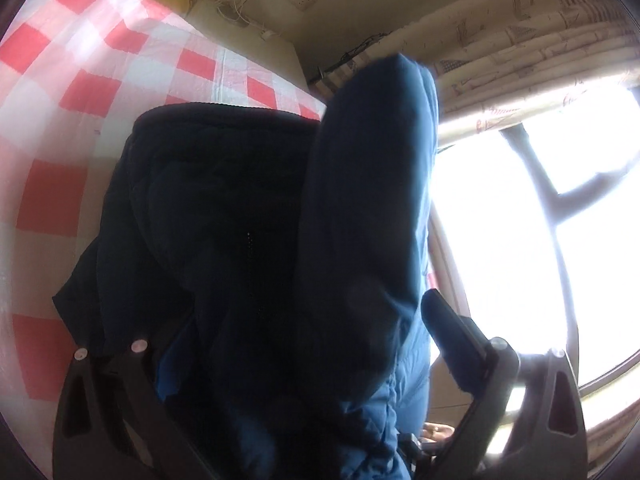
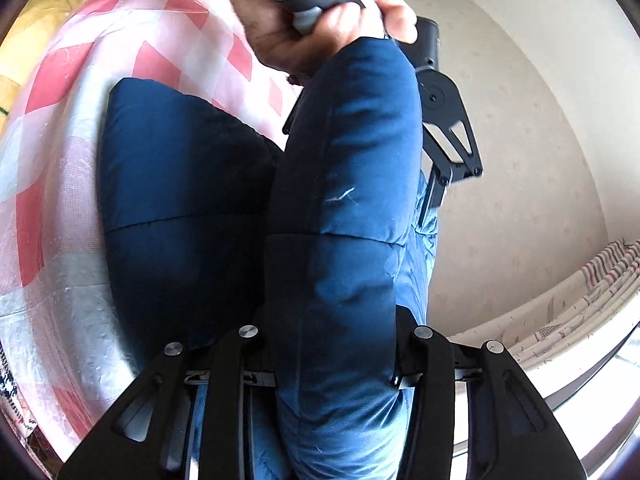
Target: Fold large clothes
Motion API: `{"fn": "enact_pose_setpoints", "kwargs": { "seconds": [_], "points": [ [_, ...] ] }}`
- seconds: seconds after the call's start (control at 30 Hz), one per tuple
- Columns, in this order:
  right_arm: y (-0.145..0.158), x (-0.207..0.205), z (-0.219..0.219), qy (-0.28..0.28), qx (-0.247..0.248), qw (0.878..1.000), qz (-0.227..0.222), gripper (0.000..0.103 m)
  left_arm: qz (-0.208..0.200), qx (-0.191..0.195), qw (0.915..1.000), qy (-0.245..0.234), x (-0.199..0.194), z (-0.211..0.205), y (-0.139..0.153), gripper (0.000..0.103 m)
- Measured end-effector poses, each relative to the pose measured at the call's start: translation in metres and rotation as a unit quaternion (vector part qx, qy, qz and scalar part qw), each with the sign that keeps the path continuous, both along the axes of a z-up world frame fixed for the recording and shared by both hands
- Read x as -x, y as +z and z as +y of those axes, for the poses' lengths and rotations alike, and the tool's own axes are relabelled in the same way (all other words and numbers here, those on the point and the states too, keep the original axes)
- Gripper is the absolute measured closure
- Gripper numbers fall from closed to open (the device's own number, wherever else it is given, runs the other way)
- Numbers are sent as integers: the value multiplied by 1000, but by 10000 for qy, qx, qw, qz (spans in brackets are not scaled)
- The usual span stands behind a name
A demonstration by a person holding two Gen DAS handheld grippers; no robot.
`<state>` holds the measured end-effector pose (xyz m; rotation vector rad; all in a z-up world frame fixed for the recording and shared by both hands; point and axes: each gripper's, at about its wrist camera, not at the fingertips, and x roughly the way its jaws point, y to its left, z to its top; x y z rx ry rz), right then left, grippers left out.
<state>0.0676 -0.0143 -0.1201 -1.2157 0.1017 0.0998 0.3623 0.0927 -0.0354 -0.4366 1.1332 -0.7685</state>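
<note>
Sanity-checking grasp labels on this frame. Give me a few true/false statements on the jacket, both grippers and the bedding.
1. The right gripper is shut on a fold of the blue puffer jacket. True.
2. The jacket is red. False: it is dark blue.
3. The left gripper also has the jacket between its fingers. True.
4. The checked bedsheet is green and white. False: it is red and white.
5. The left hand shows in the right wrist view. True.
</note>
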Motion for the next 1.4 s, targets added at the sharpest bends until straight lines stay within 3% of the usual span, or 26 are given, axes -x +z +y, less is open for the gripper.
{"fn": "enact_pose_setpoints", "kwargs": {
  "seconds": [0.07,0.1,0.13,0.2,0.23,0.27,0.3,0.33,0.37,0.47,0.57,0.63,0.73,0.77,0.83,0.93,0.97,1.03,1.13,1.2,1.27,1.3,1.33,1.37,1.4],
  "points": [
    [-3,2,-1,29,20,10000,-17,58,-159,-658,9976,-159,-3,-17,5,2],
    [-4,2,-3,41,31,10000,-31,58,-334,-770,9963,-175,-1,-20,9,17],
    [-4,3,-5,66,46,10000,-57,54,-483,-704,9961,-225,1,-21,13,51],
    [-3,14,-10,58,-99,9998,-134,52,-622,-531,9966,-109,5,-13,18,74],
    [2,20,-15,75,-305,9994,-121,48,-662,-424,9969,-65,7,-7,19,80],
    [9,28,-23,90,-621,9980,-106,44,-727,-377,9966,-14,9,-2,19,81],
    [17,37,-34,100,-1036,9945,-110,22,-764,-363,9964,39,10,0,15,83],
    [24,49,-47,109,-1507,9884,-129,8,-744,-295,9968,76,11,4,12,83],
    [30,57,-63,20,-1984,9801,-67,8,-728,-217,9971,100,13,6,10,83],
    [31,69,-115,-370,-3218,9437,667,8,-776,-143,9968,127,14,8,9,84],
    [26,68,-151,-742,-3974,9076,1129,11,-829,-191,9963,127,22,7,14,84],
    [19,66,-157,-814,-4103,9004,1193,16,-837,-206,9962,140,26,7,15,84],
    [20,42,-147,-1119,-4059,9002,1111,24,-820,-185,9963,196,33,5,13,84],
    [17,16,-139,-1160,-4139,8957,1140,27,-835,-188,9961,219,35,6,13,84],
    [20,7,-141,-1228,-4303,8866,1169,29,-914,-222,9952,266,40,6,16,86],
    [11,-2,-120,-1419,-3743,9099,1088,35,-1140,-242,9927,316,52,2,32,88],
    [7,-3,-121,-1476,-3776,9068,1159,38,-1242,-216,9914,350,56,2,39,89],
    [4,-7,-127,-1544,-4056,8894,1435,51,-1591,-173,9863,400,77,-1,60,91],
    [4,-6,-124,-1592,-3971,8918,1470,57,-2019,176,9783,418,115,15,76,91],
    [4,-8,-124,-1603,-3989,8902,1508,57,-1916,102,9795,605,113,36,51,91],
    [3,-11,-126,-1581,-4072,8857,1574,57,-1149,255,9887,931,89,62,-2,90],
    [4,-13,-126,-1572,-4074,8858,1571,57,-901,576,9899,936,82,73,-26,89],
    [4,-13,-124,-1580,-4030,8878,1565,57,-840,1013,9869,928,80,82,-38,90],
    [4,-13,-123,-1592,-3982,8899,1554,57,-878,1138,9854,908,81,85,-40,90],
    [4,-13,-123,-1596,-3982,8899,1549,57,-1034,958,9860,894,82,80,-34,89]
  ]
}}
